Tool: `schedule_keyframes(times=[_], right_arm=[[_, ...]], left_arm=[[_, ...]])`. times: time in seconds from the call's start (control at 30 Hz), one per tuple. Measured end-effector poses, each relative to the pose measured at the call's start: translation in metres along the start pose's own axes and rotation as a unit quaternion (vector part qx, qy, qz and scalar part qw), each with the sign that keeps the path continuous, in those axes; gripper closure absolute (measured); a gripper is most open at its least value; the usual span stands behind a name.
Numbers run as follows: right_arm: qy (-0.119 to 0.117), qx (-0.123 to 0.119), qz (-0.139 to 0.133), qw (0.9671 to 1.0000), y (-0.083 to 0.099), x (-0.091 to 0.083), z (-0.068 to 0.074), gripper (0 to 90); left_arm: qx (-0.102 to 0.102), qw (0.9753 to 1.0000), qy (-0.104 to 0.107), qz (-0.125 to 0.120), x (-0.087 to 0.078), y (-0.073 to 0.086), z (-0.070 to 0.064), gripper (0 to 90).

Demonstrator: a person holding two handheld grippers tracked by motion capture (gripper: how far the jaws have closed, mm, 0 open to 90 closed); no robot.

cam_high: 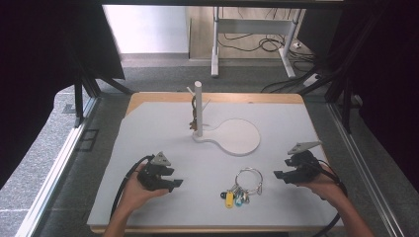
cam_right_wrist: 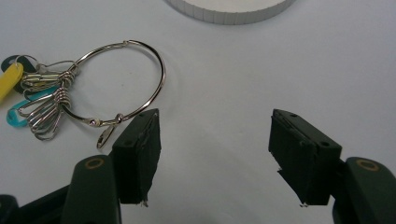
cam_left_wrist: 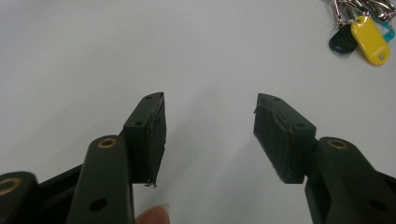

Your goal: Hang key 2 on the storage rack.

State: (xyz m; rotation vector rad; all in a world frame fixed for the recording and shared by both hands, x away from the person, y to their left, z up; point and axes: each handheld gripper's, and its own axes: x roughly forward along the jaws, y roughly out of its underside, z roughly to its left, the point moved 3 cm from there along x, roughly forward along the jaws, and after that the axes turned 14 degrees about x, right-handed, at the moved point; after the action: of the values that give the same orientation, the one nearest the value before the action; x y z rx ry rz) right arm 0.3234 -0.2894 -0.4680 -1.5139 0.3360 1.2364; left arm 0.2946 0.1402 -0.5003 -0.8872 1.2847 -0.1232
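Note:
A large metal key ring (cam_high: 248,179) lies flat on the white table, with several small clips and yellow, teal and dark tags (cam_high: 233,196) bunched at its near left. In the right gripper view the ring (cam_right_wrist: 140,56) lies just beyond the left jaw. My right gripper (cam_high: 280,175) is open, low over the table just right of the ring, nothing between its fingers. My left gripper (cam_high: 177,178) is open too, left of the ring, with bare table between its jaws; the tags (cam_left_wrist: 369,39) sit at the top right corner of its view.
A white stand (cam_high: 198,107) with a post, short pegs and a round flat base (cam_high: 239,137) rises behind the ring; something brownish hangs on the post. The table's near edge (cam_high: 212,229) runs close below both hands.

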Motion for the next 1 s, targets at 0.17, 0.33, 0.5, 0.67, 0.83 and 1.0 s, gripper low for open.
schedule_keyframes(times=[0.17, 0.33, 0.5, 0.67, 0.83, 1.0], right_arm=[[0.004, -0.017, 0.033, 0.9993, -0.012, 0.008, 0.011, 36.5], [0.004, -0.024, 0.052, 0.9983, -0.022, 0.016, 0.019, 37.3], [0.006, -0.031, 0.064, 0.9975, -0.027, 0.026, 0.025, 38.4], [0.010, -0.032, 0.073, 0.9968, -0.031, 0.034, 0.027, 41.9], [0.011, -0.030, 0.079, 0.9963, -0.036, 0.037, 0.030, 47.3], [0.012, -0.044, 0.098, 0.9941, -0.041, 0.046, 0.038, 49.9]], left_arm=[[0.000, 1.0000, 0.002, -0.004, -0.001, 0.000, -0.001, 44.4], [0.001, 1.0000, 0.004, -0.006, -0.001, 0.000, -0.003, 44.4], [0.006, 1.0000, 0.004, -0.003, -0.002, 0.000, -0.003, 44.4], [0.002, 1.0000, 0.003, -0.007, -0.002, -0.001, -0.004, 44.4], [0.004, 1.0000, 0.004, -0.007, -0.004, -0.001, -0.005, 44.4], [0.004, 0.9999, 0.002, -0.010, -0.007, 0.000, -0.005, 44.4]])
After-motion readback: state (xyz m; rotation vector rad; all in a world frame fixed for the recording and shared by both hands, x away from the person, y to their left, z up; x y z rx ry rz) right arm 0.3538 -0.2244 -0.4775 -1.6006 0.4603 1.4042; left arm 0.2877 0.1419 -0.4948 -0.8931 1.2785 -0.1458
